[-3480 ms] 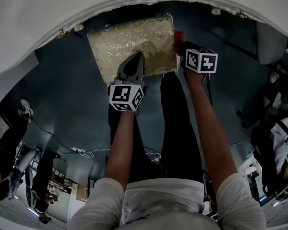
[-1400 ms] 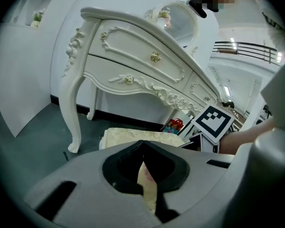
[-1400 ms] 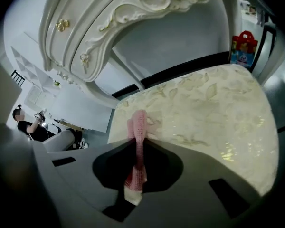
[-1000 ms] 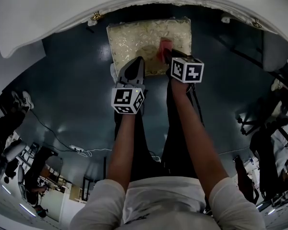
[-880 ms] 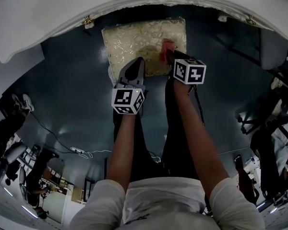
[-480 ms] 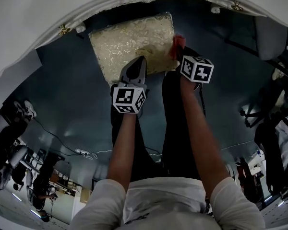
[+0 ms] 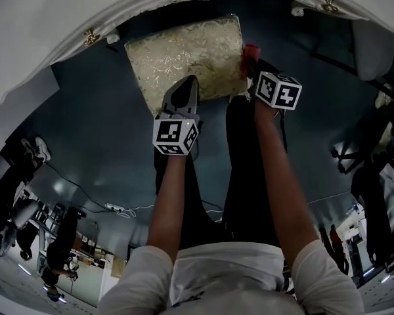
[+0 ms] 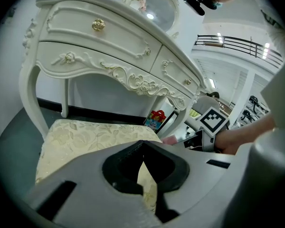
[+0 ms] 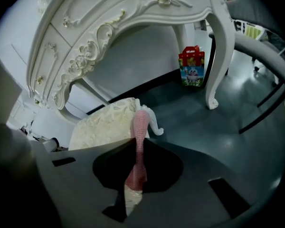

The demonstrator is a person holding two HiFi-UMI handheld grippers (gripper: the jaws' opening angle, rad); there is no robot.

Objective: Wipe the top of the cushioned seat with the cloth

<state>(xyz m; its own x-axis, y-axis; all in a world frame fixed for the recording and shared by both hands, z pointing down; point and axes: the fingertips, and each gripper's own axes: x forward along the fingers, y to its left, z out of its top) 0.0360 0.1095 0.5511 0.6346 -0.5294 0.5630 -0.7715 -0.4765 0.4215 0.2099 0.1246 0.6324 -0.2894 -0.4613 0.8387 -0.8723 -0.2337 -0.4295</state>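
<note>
the right tool (image 7: 252, 67) is clamping the pink cloth (image 7: 251, 50) tight, just beside the cushioned seat's (image 7: 184, 54) right edge. the left tool (image 7: 186, 87), closed on nothing, is hovering over the seat's near edge. the cloth probably needs dragging flat across the seat in overlapping strokes.

Cushioned seat (image 7: 177, 54) on the floor (image 7: 98, 133), its far edge under the dressing table (image 7: 85, 12).
The left gripper (image 7: 191, 81) sits over the seat's near edge, towards the middle. The right gripper (image 7: 253, 63) is just off the seat's right edge, with the cloth (image 7: 251, 50) between its jaws, beside the near right corner. A bag (image 9: 192, 66) stands on the floor behind the table's right leg (image 9: 218, 46).
</note>
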